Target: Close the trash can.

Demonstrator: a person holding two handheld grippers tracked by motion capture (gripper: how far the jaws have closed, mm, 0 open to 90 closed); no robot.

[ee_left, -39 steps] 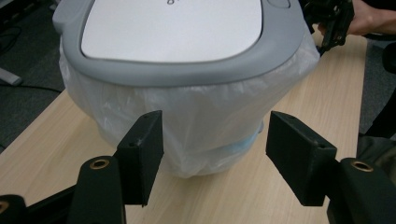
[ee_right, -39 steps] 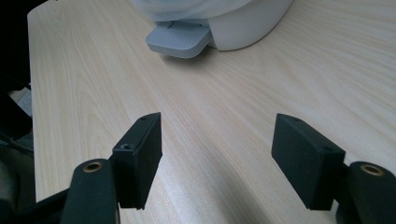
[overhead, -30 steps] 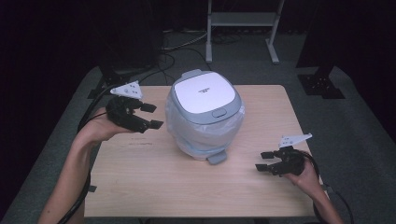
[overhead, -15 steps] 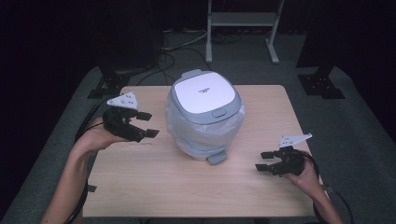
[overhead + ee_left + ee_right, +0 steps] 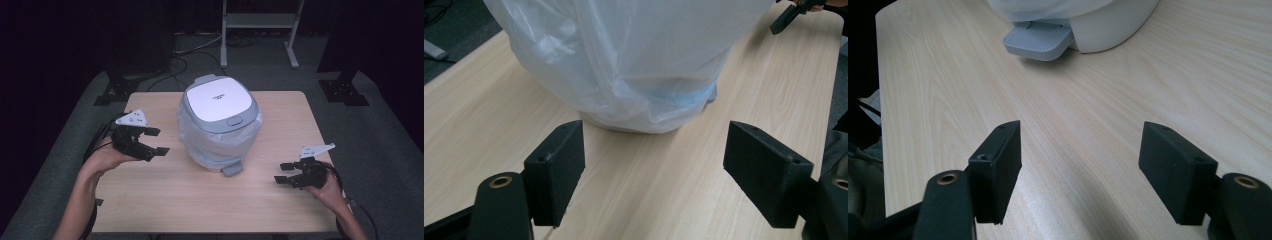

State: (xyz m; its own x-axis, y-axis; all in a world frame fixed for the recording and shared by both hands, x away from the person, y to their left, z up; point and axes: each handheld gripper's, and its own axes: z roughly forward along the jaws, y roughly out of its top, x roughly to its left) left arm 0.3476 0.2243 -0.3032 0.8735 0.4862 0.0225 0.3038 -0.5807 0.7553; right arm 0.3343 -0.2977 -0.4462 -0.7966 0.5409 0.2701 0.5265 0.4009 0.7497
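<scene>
On the wooden table [image 5: 200,200] sits a small pedal bin [image 5: 220,122], near the middle and a little toward the far edge, with a white-and-grey lid [image 5: 217,102], a thin plastic bag [image 5: 210,145] pulled over its rim and hanging down its sides, and a grey foot pedal [image 5: 232,168] poking out at the near side. The left gripper [image 5: 155,141], which a second ago was held higher and closer to the upper part of the bin, has come down and now hangs low beside the bin's left flank, apart from it; its jaws have just been opening and now stand wide with nothing between them. Its own camera looks straight at the lower folds of the bag [image 5: 624,65] where they bunch against the bin's base, the table [image 5: 664,190] bare between the two black jaws. The right gripper [image 5: 285,172] has kept its place near the right front corner, well apart from the bin, jaws also wide and empty; its camera has the pedal [image 5: 1038,40] ahead. Judging from this, the left hand is lining up to take hold of the bag low down, perhaps to tug or tidy it, while the right waits. Thin film will crumple and slip, so a pinch on a gathered fold looks safest.
</scene>
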